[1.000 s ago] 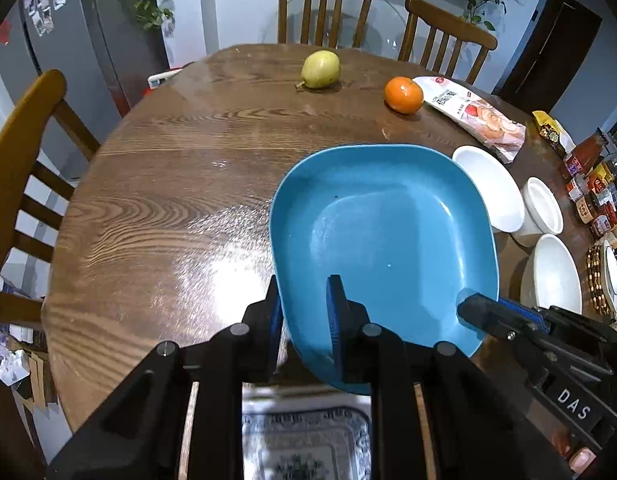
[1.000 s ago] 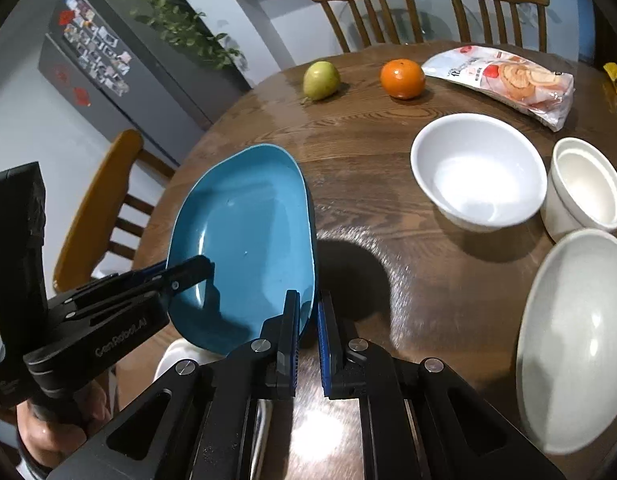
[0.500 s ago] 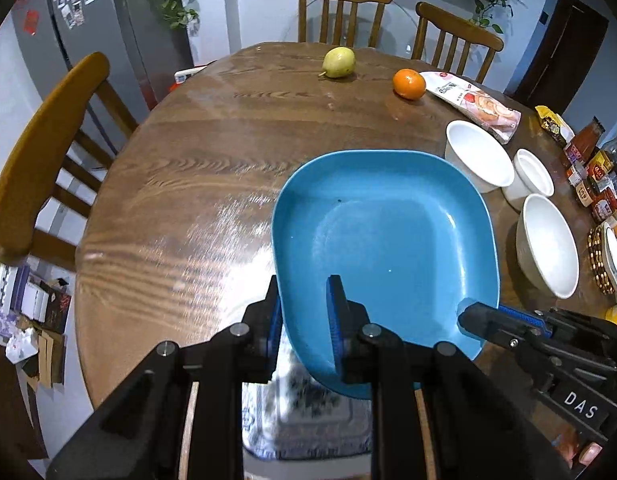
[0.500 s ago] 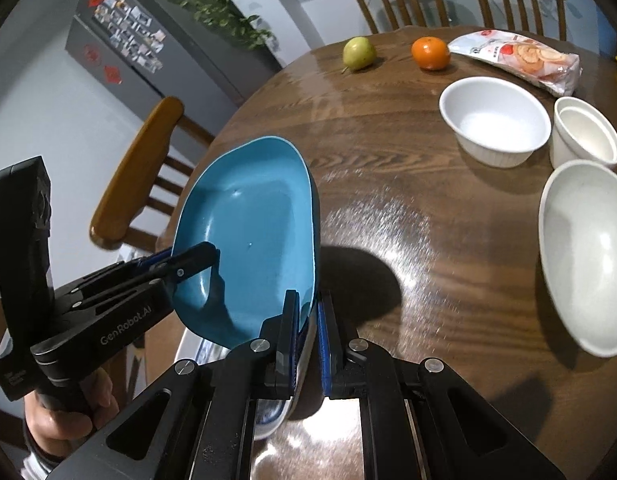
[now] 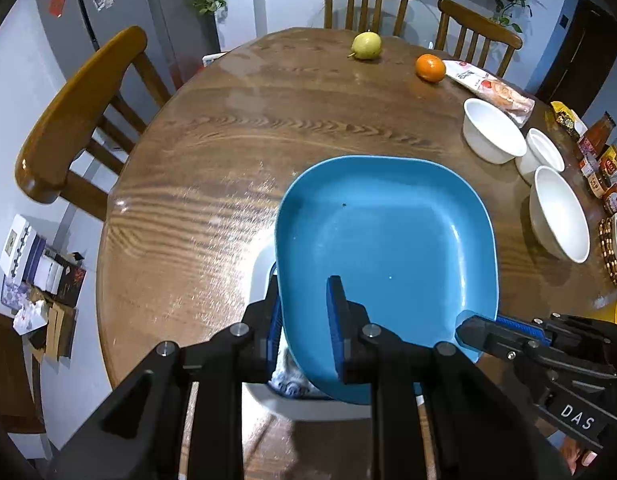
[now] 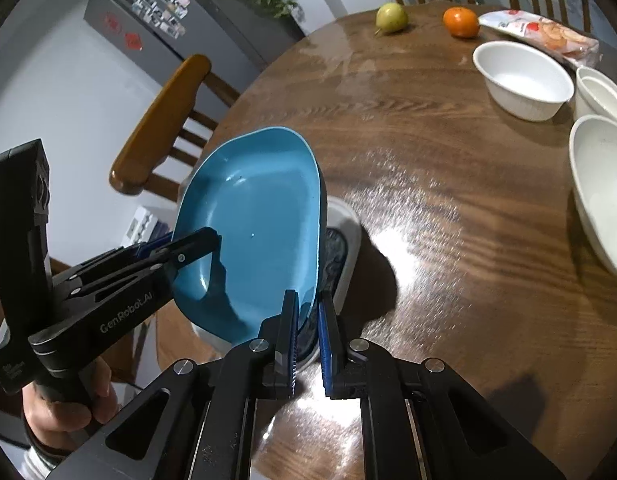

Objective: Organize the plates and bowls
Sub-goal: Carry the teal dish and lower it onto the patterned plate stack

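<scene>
Stacking: both tools carried the blue plate [image 5: 384,248] above the patterned plate [image 6: 342,240] at the desk [image 5: 236,140] edge.
Left tool [image 5: 304,312]: pinched the plate's near rim.
Right tool [image 6: 308,320]: clamped its other rim.
Next, probably: lower it level, then let go.

Blue squarish plate [image 5: 388,240] tilted above patterned white plate [image 6: 342,240], three white bowls [image 5: 492,132] beyond

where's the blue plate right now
The blue square plate is held off the round wooden table at its near edge, gripped by both grippers, over a white patterned plate.
</scene>
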